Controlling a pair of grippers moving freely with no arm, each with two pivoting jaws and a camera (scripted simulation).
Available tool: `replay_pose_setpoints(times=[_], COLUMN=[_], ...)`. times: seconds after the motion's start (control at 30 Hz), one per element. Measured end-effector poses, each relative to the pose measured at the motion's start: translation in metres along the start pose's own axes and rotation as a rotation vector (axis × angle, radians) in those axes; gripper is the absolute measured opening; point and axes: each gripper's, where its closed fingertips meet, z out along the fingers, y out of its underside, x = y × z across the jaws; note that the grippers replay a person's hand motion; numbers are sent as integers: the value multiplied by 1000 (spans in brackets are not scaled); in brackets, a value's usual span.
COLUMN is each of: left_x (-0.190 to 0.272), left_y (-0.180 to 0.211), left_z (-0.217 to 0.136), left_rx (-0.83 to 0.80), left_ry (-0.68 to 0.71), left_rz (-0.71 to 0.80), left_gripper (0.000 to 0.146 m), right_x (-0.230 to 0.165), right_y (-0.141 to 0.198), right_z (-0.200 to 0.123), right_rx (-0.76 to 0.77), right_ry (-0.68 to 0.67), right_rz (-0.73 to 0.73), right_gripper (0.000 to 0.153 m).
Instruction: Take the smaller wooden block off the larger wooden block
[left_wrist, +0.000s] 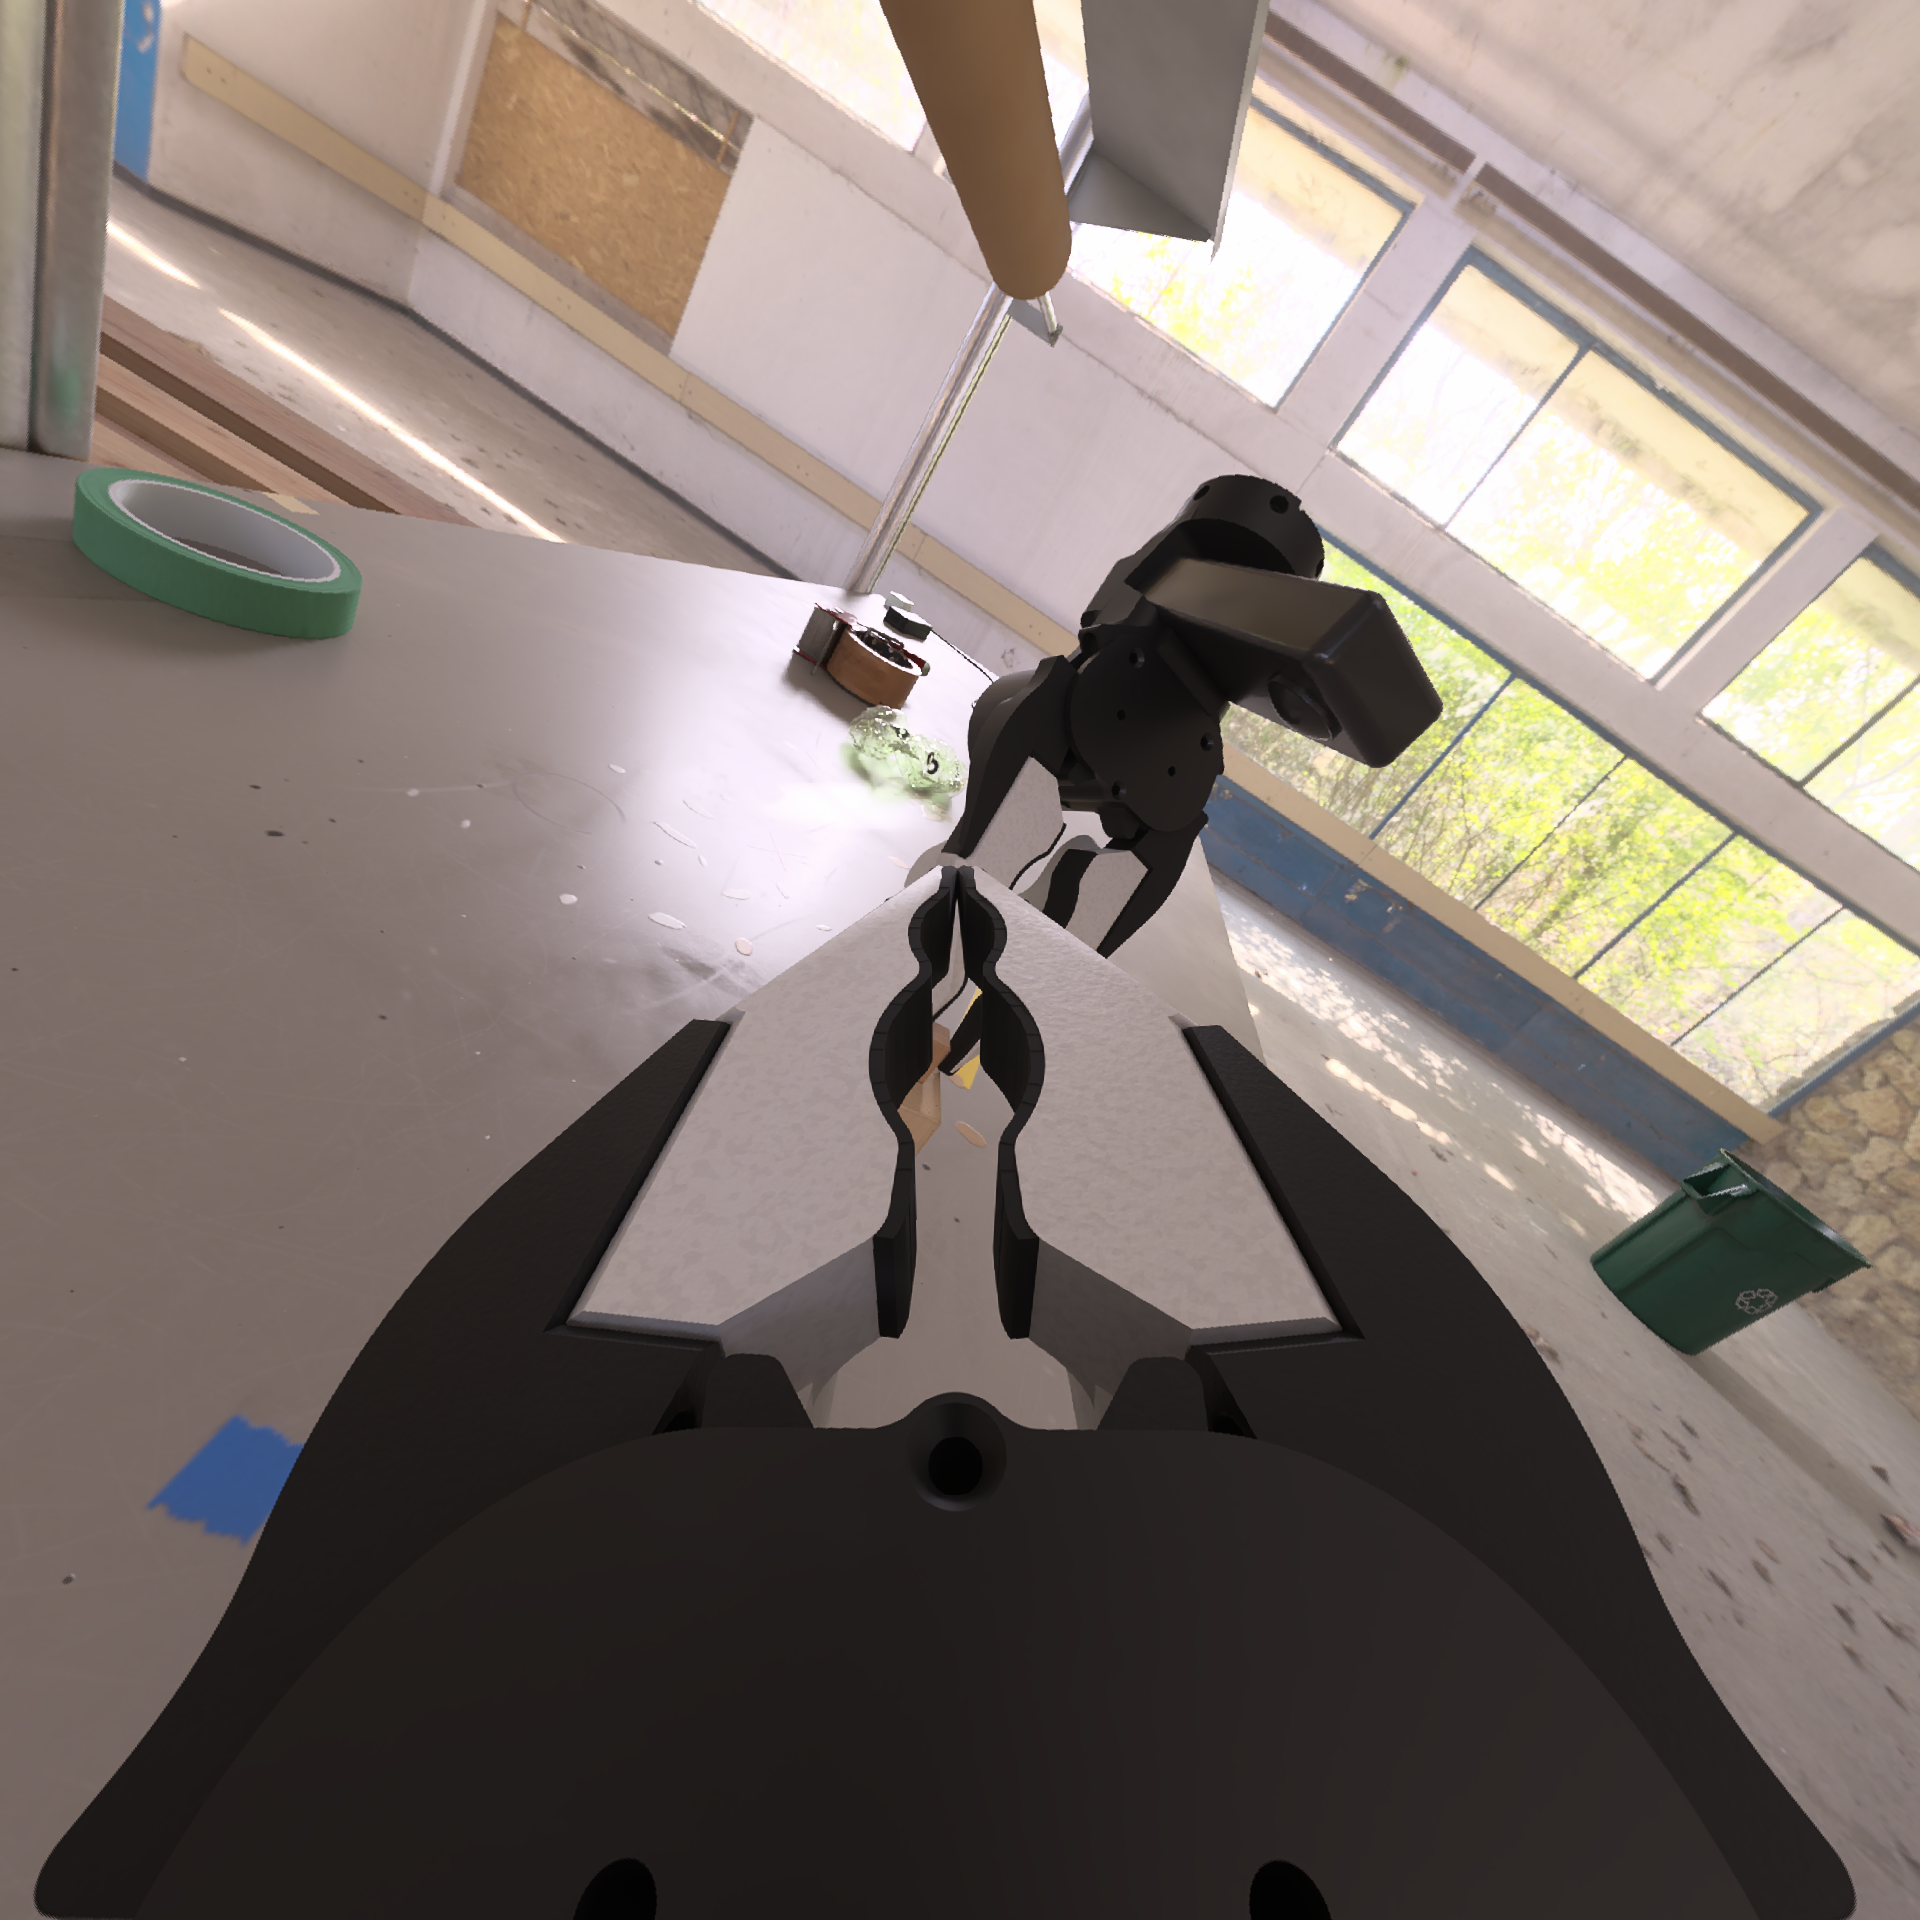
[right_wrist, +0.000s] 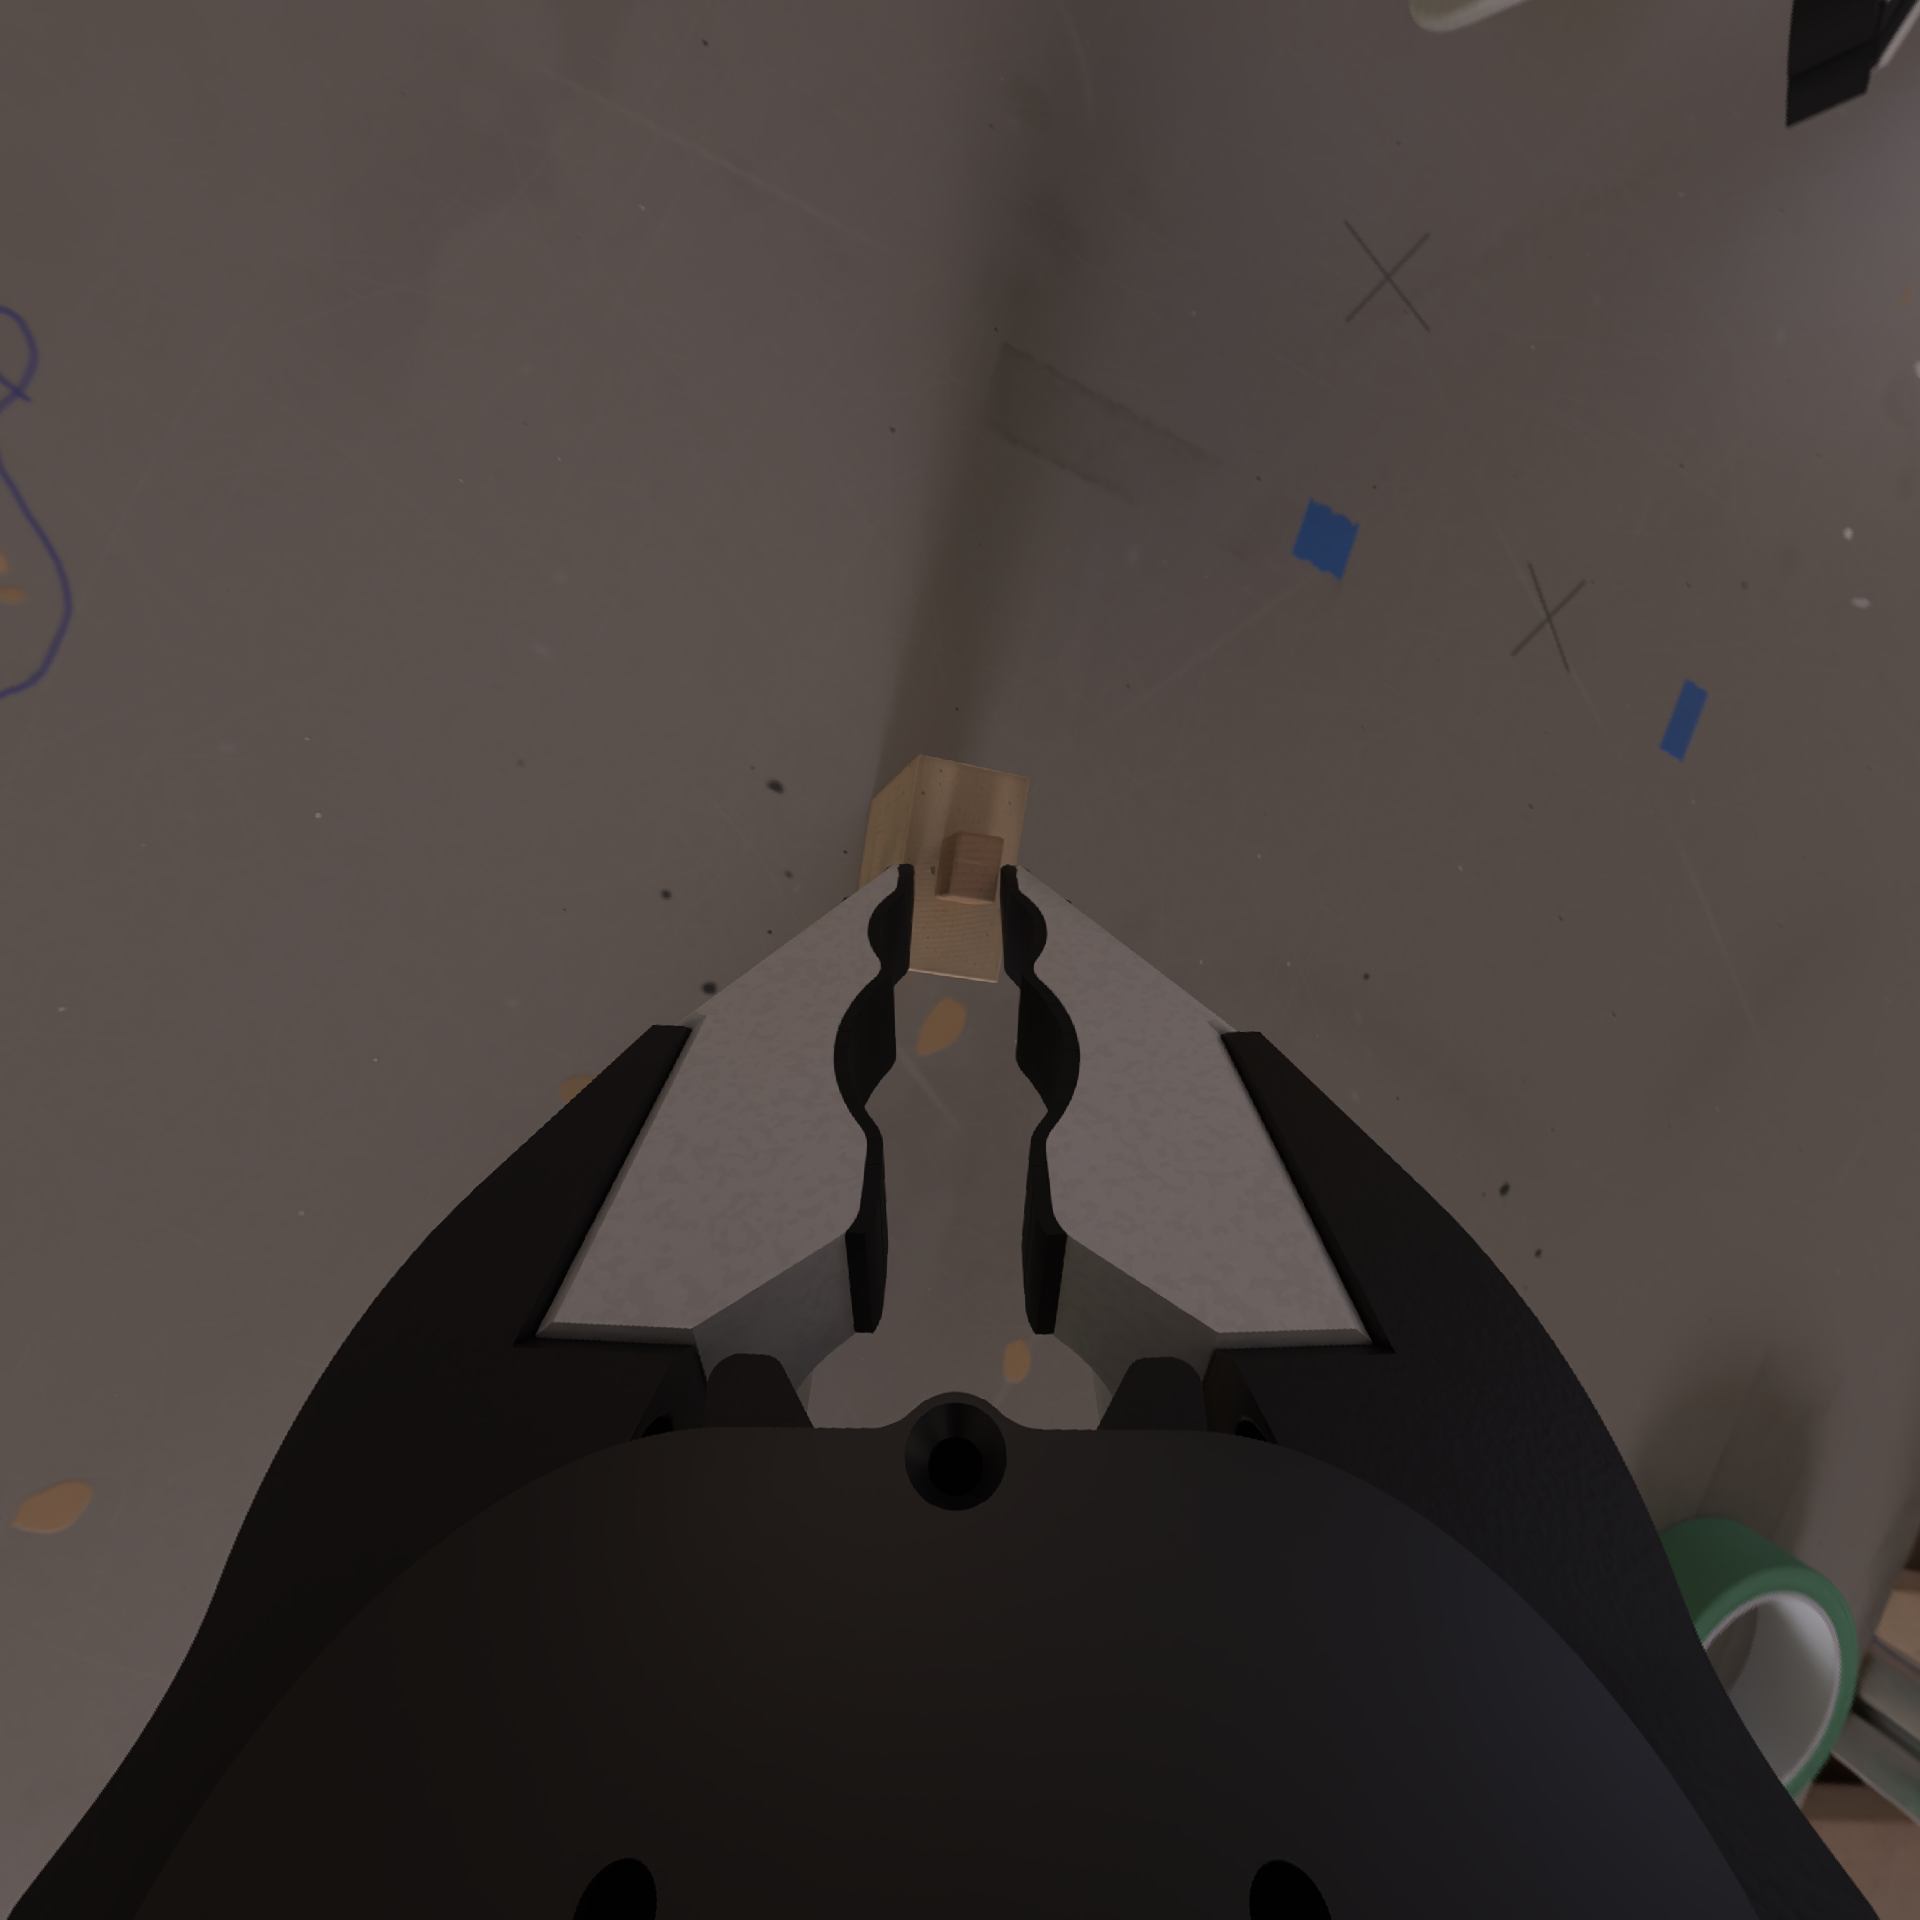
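Note:
In the right wrist view a large pale wooden block (right_wrist: 951, 940) stands on the grey table (right_wrist: 520, 623). A smaller, darker wooden block (right_wrist: 968, 869) sits on top of it. My right gripper (right_wrist: 956, 873) points down at them, open by a narrow gap, with one fingertip on each side of the small block. A slit shows between the block and the left fingertip. In the left wrist view my left gripper (left_wrist: 957, 883) is shut and empty. A bit of wooden block (left_wrist: 923, 1110) shows through the gap between its fingers. The right gripper (left_wrist: 1075, 894) hangs just beyond, its tips hidden.
A green tape roll (left_wrist: 218, 551) lies far left and also shows in the right wrist view (right_wrist: 1766, 1652). Blue tape marks (right_wrist: 1325, 538) are stuck to the table. A brown round object (left_wrist: 873, 665) lies far off. The table edge runs at the right, with a green bin (left_wrist: 1725, 1257) on the floor.

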Motion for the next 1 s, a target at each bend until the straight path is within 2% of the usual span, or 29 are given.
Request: replay_pose_setpoints(times=[0.2,0.4,0.77,0.9,1.0], left_x=[0,1,1,1,2], left_y=[-1,0,0,0,0], left_z=[-1,-1,0,2,5], left_rx=[6,3,-3,-8,-11], left_ry=[7,18,10,-1,-7], left_rz=[-12,-20,-9,2,27], left_gripper=[0,0,0,0,0], right_x=[4,7,4,13,29], right_y=[-4,3,-1,-10,-31], right_z=[1,-2,0,-10,-34], right_rx=[12,27,46,149,332], right_ry=[-21,21,33,44,60], right_rz=[47,146,164,289,429], right_gripper=[10,16,9,8,8])
